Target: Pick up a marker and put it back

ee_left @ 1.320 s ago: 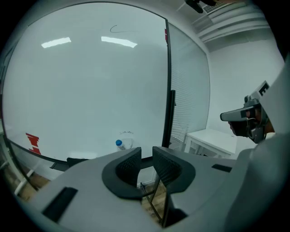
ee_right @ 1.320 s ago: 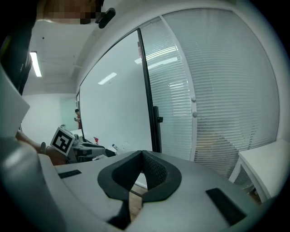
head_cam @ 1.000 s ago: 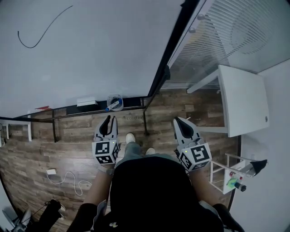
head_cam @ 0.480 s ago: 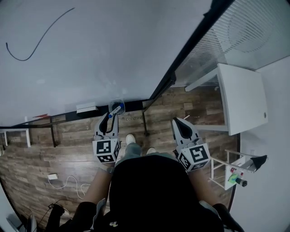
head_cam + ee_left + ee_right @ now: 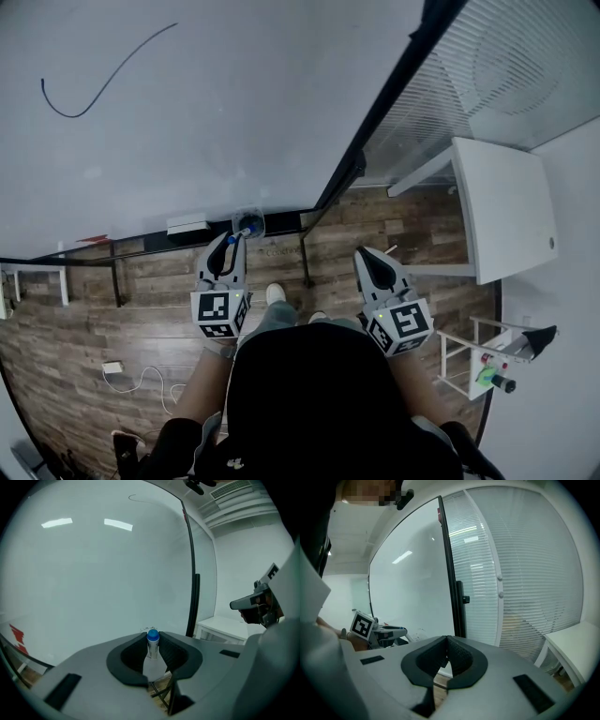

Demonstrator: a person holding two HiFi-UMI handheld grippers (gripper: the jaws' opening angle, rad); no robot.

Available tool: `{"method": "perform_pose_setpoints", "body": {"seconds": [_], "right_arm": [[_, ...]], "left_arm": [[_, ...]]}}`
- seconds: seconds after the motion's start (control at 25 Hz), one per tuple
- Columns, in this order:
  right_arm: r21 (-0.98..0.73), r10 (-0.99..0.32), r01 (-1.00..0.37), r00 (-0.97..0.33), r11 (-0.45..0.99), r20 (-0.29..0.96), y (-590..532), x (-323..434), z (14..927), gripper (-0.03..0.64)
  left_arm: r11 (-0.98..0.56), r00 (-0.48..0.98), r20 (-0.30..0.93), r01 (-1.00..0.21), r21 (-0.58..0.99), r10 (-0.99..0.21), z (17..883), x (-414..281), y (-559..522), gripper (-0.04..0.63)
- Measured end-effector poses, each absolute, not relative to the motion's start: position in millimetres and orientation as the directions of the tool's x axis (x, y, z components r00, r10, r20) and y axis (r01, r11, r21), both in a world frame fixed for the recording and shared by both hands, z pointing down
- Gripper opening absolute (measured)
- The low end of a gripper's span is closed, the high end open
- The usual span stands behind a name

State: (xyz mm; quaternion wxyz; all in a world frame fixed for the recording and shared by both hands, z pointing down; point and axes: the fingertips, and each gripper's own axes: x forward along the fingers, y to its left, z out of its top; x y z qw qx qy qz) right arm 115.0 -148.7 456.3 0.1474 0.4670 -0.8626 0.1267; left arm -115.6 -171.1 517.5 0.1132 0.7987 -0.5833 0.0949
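A marker with a blue cap [image 5: 152, 642] stands upright between the jaws of my left gripper [image 5: 153, 645], which is shut on it. In the head view the left gripper [image 5: 230, 243] reaches up to the clear cup [image 5: 251, 221] on the whiteboard's ledge, and the marker [image 5: 243, 231] pokes out at its tip. I cannot tell whether the marker's lower end is still inside the cup. My right gripper [image 5: 367, 260] hangs over the floor to the right, shut with nothing in it; its pads [image 5: 454, 652] meet in the right gripper view.
The whiteboard [image 5: 206, 103] bears one curved black line [image 5: 103, 80]. A white eraser [image 5: 187, 226] lies on the ledge left of the cup. A black frame post [image 5: 375, 141] borders the board, with blinds [image 5: 487, 66], a white table [image 5: 502, 206] and a small rack [image 5: 497, 361] at right.
My left gripper has moved forward from below the ledge up to the cup and now has the marker between its jaws. The right gripper has hardly moved.
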Motion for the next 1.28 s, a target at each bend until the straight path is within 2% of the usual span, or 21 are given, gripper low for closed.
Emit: {"method": "perform_pose_setpoints", "body": {"seconds": [0.56,1.28], "right_arm": [[-0.110,-0.681,-0.744,-0.652,0.659,0.334,-137,82,446,0.028],[-0.113,-0.421,-0.478,-0.846,0.871,0.327,-101,-8,445,0.028]], "left_arm": [[-0.222,0.224,0.141,-0.975,0.034,-0.964,440,-135,-131,0.087],[0.017,-0.016,0.183,-1.000,0.002,-0.983,447,-193,-28,0.086]]}}
